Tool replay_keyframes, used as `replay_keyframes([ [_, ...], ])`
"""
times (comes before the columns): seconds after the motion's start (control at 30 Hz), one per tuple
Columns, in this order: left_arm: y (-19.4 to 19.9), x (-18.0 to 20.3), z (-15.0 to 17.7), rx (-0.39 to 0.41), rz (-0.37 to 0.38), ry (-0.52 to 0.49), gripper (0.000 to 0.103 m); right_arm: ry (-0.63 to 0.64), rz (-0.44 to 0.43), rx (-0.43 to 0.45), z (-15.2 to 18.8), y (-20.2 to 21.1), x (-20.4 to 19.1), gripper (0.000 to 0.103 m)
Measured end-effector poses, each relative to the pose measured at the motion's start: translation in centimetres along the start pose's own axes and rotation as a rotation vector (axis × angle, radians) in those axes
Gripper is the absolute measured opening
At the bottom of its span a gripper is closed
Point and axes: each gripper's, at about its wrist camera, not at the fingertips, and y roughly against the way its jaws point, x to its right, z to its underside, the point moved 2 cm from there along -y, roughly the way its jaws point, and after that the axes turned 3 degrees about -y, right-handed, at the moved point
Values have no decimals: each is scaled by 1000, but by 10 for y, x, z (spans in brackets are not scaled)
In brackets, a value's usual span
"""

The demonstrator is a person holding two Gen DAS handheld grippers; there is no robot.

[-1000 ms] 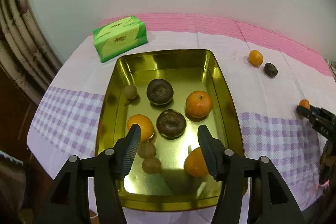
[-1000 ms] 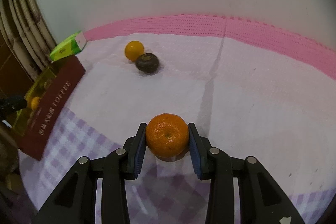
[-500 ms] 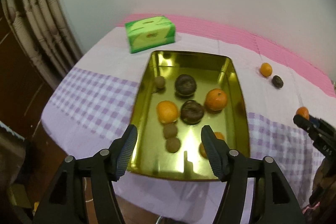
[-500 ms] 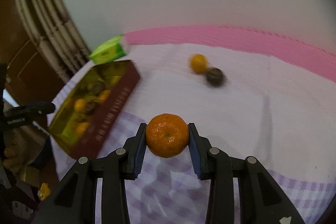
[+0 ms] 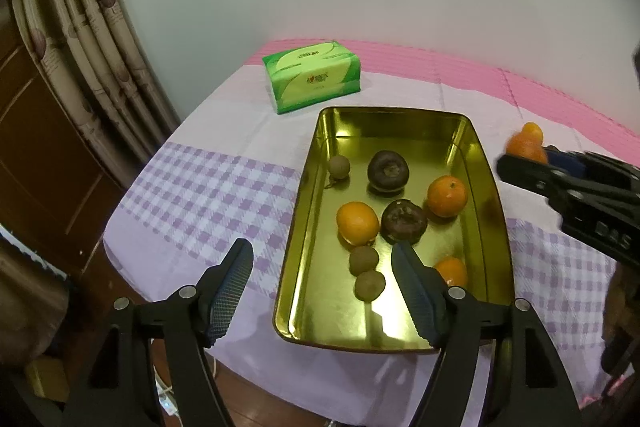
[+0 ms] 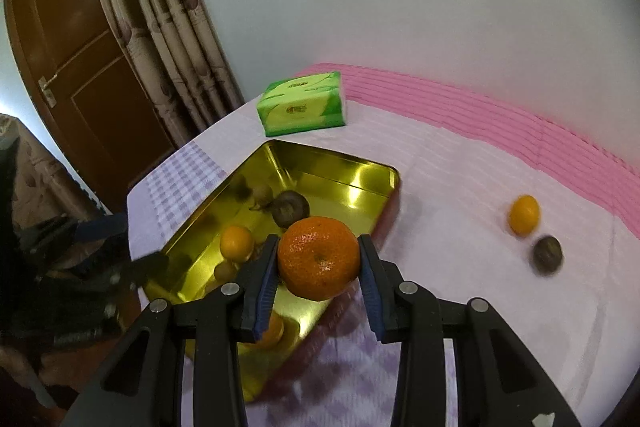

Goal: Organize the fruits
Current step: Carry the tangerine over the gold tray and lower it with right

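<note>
Over the near table edge, left gripper (image 5: 322, 269): ribbed blue-black fingers (image 5: 230, 285) spread wide apart, gripping and touching nothing, held above the near end of the tray.
Tablecloth (image 5: 208, 195): soft fabric, lilac-and-white check nearer, plain white further, pink ribbed band at the back.
Tissue pack (image 5: 313, 79): green, glossy, box-shaped, beyond the tray's far end and apart from it.
Tray (image 5: 490, 187): shiny gold metal, rectangular with rounded corners and a raised rim; it holds three oranges (image 5: 357, 223), two dark wrinkled round fruits (image 5: 388, 167) and three small dull brown ones (image 5: 339, 167).
Right gripper (image 6: 319, 261): blue ribbed fingers (image 6: 265, 285) clamped on both sides of the held orange (image 6: 319, 257), round with dimpled peel, lifted above the tray's right rim.
Loose fruits: a smooth small orange (image 6: 524, 215) and a dark round fruit (image 6: 547, 254) lie on the white cloth just beside each other, well apart from the tray; both are blurred.
</note>
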Motion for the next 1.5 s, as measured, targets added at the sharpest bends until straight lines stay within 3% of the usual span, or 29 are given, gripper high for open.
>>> replay_keyframes([
  [0.77, -12, -3, 0, -32, -3, -6, 79, -29, 33, -85, -19, -66, -5, 35],
  [1.5, -16, -4, 3, -49, -4, -6, 83, -42, 17, -64, -22, -64, -8, 38],
])
